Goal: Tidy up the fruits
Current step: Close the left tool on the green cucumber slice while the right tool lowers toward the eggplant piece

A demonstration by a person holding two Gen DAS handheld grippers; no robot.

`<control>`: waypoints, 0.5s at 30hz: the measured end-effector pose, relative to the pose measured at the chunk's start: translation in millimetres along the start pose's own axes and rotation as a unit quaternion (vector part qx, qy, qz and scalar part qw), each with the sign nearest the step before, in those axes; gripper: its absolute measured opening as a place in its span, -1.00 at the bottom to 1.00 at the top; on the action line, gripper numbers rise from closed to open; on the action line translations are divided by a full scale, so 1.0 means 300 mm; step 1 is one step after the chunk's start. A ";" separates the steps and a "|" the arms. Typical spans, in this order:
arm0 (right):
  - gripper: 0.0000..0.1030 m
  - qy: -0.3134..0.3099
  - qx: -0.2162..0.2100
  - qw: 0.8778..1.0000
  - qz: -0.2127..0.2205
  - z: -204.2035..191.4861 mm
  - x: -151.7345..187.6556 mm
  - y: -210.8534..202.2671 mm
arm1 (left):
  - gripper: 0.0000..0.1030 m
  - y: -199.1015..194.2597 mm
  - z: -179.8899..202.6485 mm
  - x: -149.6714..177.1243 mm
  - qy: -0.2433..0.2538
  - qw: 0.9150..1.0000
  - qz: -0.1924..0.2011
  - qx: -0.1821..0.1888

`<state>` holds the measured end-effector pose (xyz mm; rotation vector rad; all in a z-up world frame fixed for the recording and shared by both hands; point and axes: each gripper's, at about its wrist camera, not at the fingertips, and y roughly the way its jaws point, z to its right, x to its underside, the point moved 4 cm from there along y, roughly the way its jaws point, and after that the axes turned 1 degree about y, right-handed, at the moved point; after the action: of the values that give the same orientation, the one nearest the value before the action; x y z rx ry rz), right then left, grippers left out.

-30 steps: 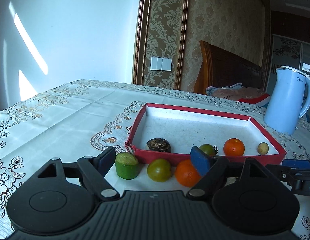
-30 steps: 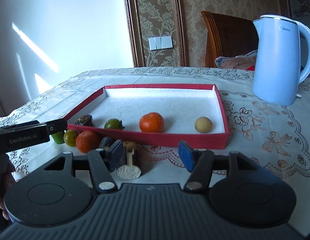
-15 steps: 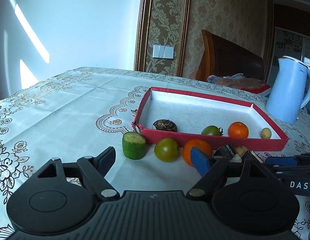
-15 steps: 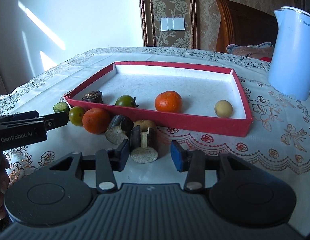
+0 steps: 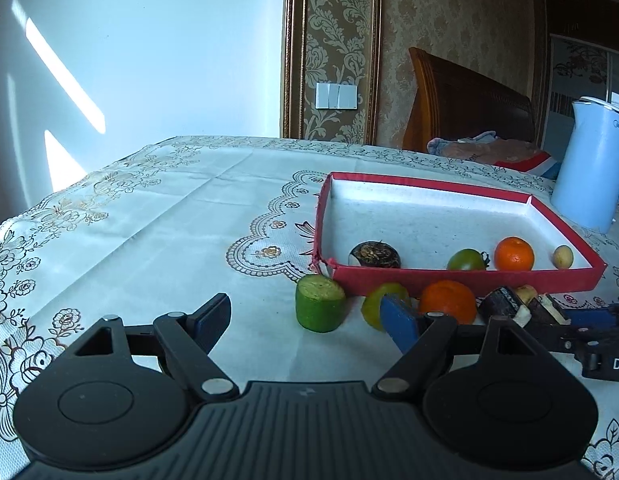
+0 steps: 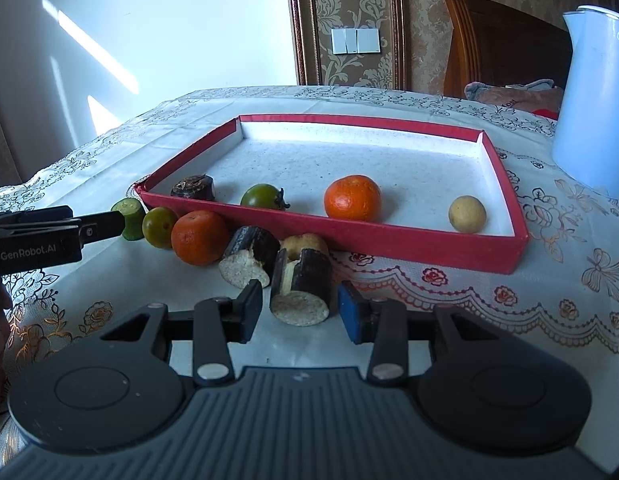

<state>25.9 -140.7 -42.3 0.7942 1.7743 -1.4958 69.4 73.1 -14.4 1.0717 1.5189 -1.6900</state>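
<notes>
At six o'clock of the red tray (image 6: 409, 240), the right claw (image 6: 299, 312) flanks a dark-skinned stub (image 6: 303, 286) — pads apart; the left claw (image 5: 305, 320) gapes wide — empty.

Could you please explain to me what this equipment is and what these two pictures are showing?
There is no robot here. A person holds a pair of tongs in each hand, and each pair carries a wide-angle camera looking out along its two fingers. One picture looks over the left tongs, the other over the right tongs. On the tablecloth sits a red tray holding a dark piece, a green tomato, an orange and a pale fruit. In front lie a green stub, a green fruit, a second orange, a cut piece and a nearer cut piece. A kettle stands behind. Nothing is held: both tongs are open, the right flanking the nearer cut piece without touching.
</notes>
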 end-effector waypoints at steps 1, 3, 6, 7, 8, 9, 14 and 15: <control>-0.25 0.003 -0.001 1.000 -0.002 0.002 0.000 0.002 | 0.59 0.018 -0.007 -0.004 -0.002 1.000 -0.006 0.001; -0.25 0.005 -0.002 1.000 -0.001 0.003 -0.001 0.003 | 0.59 0.051 -0.013 -0.009 -0.003 1.000 -0.017 0.002; -0.25 0.007 -0.005 1.000 -0.002 0.004 0.000 0.005 | 0.59 0.083 -0.014 -0.015 -0.004 1.000 -0.028 0.014; -0.25 0.008 -0.005 1.000 -0.002 0.006 0.000 0.005 | 0.58 0.088 -0.012 -0.017 -0.002 0.999 -0.029 0.015; -0.25 0.010 -0.006 1.000 -0.002 0.007 0.000 0.006 | 0.58 0.094 -0.011 -0.018 -0.001 0.999 -0.031 0.018; -0.25 0.011 -0.006 1.000 -0.002 0.009 0.000 0.005 | 0.58 0.099 -0.012 -0.018 -0.002 0.999 -0.033 0.020; -0.25 0.014 -0.007 1.000 0.001 0.012 0.002 0.001 | 0.08 0.122 -0.004 -0.014 0.004 0.998 -0.049 0.027; -0.25 0.013 -0.007 1.000 0.002 0.011 0.002 0.000 | -0.08 0.130 0.001 -0.013 0.008 0.998 -0.054 0.028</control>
<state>26.0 -144.1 -43.2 0.8136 1.8003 -1.4751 104.7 66.9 -29.9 1.0507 1.5726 -1.8105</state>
